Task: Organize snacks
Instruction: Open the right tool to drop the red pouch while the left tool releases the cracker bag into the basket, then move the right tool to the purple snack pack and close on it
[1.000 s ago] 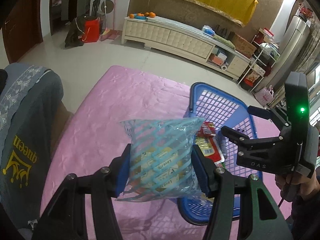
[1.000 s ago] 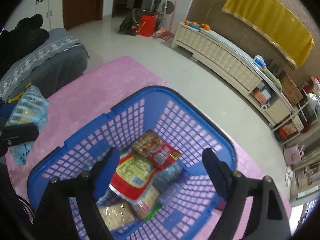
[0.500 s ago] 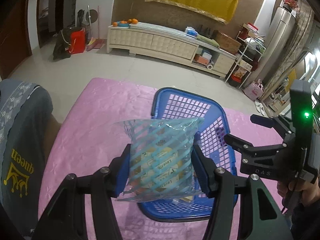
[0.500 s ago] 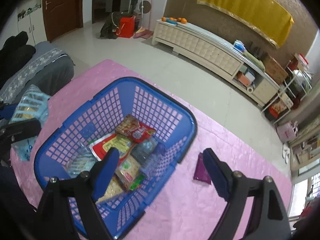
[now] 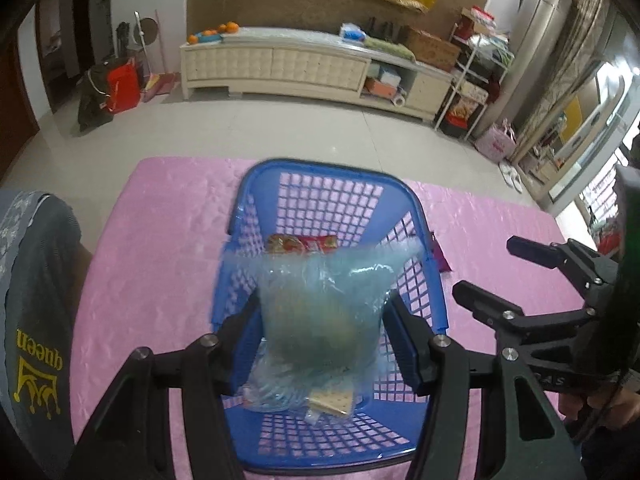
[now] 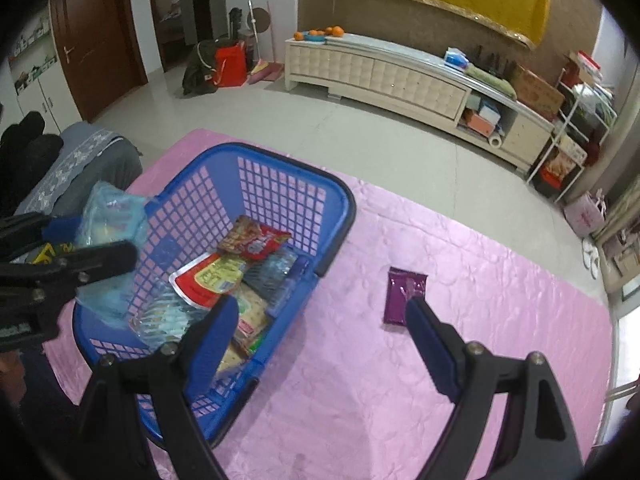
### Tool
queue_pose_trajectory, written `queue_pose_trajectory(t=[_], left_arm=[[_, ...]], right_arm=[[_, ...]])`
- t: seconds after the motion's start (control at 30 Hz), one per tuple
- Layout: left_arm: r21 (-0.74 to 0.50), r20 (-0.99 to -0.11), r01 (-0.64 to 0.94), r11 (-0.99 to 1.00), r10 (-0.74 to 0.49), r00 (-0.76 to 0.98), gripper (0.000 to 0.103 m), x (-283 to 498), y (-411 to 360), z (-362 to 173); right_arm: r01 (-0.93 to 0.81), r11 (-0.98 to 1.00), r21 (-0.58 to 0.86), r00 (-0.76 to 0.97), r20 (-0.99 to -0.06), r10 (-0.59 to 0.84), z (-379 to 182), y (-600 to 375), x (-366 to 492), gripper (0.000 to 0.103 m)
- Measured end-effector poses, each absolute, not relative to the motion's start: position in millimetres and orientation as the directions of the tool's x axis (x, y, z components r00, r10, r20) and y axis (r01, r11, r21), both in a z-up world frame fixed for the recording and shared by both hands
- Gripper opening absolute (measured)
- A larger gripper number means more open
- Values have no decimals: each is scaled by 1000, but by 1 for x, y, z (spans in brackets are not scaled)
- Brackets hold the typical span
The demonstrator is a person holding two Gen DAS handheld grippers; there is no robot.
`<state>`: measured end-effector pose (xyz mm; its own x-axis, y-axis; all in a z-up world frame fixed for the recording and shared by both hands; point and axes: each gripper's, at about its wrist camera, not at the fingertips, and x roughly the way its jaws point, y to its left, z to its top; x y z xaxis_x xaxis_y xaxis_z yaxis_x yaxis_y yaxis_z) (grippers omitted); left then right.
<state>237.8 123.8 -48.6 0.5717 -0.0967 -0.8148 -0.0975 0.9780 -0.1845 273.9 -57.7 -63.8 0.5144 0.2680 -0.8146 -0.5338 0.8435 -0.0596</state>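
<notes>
Left wrist view: the left gripper [image 5: 322, 330] clamps a pale blue bag [image 5: 320, 312] between its jaws, above the blue basket [image 5: 332, 172]. A clean drop likely means centring the bag past the rim before letting go. Right gripper [image 6: 320, 336], jaws apart and empty, hovers with a purple packet [image 6: 402, 294] just beyond its right jaw. Pink cloth [image 6: 480, 240] covers the table; tiled floor and a cream cabinet [image 6: 380, 70] lie beyond.

Left claw [image 5: 324, 332] angled downward, clamped on a load, right claw [image 6: 320, 320] spread wide, empty
</notes>
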Motion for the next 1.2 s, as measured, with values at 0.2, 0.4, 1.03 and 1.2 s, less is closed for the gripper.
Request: queue_pose_trajectory(t=[0.2,0.4,1.03,1.2], left_arm=[[-144,-829,-32,989,-103,550,56,245,95,-60],[-128,-835,-30,991,-91,542,56,240,89,-58],[-159,-814,-87,983,-80,576,65,196,101,-32],[-150,-805,-81,985,-74,588,69,191,92,-21]], right_arm=[[-513,858,-29,497,-825,270,-74,-76,277,88],[-487,873,14,489,-824,286,-76,-89,277,88],[-506,863,6,505,-809,302,-51,-85,238,88],[-495,869,13,515,-801,305,-40,-91,232,88]])
